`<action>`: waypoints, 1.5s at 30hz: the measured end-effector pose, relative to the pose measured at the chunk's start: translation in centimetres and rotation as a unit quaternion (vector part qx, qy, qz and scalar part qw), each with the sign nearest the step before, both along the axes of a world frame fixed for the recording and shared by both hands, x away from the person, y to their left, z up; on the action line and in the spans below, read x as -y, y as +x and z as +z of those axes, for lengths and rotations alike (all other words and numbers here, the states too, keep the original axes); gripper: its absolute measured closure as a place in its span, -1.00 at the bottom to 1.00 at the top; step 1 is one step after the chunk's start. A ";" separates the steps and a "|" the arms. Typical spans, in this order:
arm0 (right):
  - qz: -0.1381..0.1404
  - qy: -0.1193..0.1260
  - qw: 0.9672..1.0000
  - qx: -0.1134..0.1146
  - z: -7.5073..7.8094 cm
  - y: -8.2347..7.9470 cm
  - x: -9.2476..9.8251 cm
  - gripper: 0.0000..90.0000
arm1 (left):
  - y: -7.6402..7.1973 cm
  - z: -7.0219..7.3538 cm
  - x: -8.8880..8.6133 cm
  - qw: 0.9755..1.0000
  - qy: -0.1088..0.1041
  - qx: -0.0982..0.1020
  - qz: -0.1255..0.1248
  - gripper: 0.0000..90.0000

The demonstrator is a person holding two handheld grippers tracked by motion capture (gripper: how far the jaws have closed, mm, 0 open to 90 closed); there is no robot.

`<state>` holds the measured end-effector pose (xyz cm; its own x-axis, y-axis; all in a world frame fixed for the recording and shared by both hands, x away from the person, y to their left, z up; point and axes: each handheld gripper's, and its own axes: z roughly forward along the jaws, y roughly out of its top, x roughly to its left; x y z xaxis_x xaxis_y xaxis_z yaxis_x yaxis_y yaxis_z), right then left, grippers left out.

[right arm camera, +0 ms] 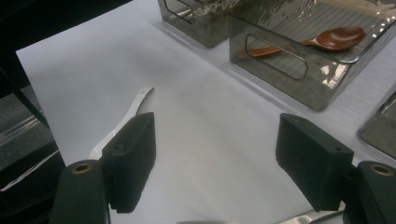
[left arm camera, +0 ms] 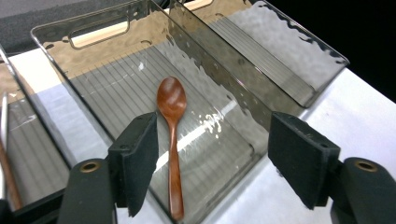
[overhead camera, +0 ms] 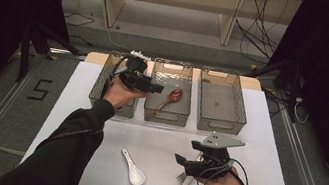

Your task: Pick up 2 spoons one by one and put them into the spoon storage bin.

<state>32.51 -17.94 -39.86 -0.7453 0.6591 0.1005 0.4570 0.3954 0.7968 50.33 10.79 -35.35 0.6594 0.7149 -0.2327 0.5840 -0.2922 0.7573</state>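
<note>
While the left gripper [overhead camera: 154,88] hangs with jaws parted and empty above the middle bin [overhead camera: 173,72] at the table's far edge, the wooden spoon [left arm camera: 172,135] lies released on that bin's floor, so the placing step looks complete. Near the front edge the right gripper [overhead camera: 180,159], also spread and empty, hovers between the white ceramic spoon [overhead camera: 133,168] and a fork [overhead camera: 182,178]. Next move, probably: descend and close on one utensil.

Dim, dark-edged room; glare ripples on the clear bins [left arm camera: 219,74].
</note>
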 end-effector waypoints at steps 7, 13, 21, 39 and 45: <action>0.001 0.000 1.000 -0.003 0.0 0.0 -0.2 -0.34 | -2.6 -0.1 -2.5 1.000 -0.008 0.004 -0.001 -0.38; 0.003 -0.004 1.000 -0.006 -0.2 0.1 -0.5 -0.34 | -4.8 -0.6 -4.6 1.000 -0.001 0.006 -0.014 -0.44; 0.010 -0.008 1.000 -0.005 -0.2 0.0 -1.0 -0.34 | -6.8 -1.7 -5.0 0.998 0.039 0.004 -0.048 -0.47; 0.008 -0.006 1.000 -0.004 -0.2 0.0 -0.7 -0.34 | -9.9 -7.1 -3.1 0.987 0.104 -0.019 -0.119 0.15; 0.008 -0.005 1.000 -0.004 -0.2 0.0 -0.5 -0.34 | -10.9 -8.3 -2.0 0.976 0.145 -0.025 -0.159 0.62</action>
<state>32.52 -17.40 -40.05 -0.7551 0.6480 0.0999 0.4572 0.4112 0.7886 39.48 12.82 -43.67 0.8516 0.5167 -0.0879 0.4626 -0.6623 0.5894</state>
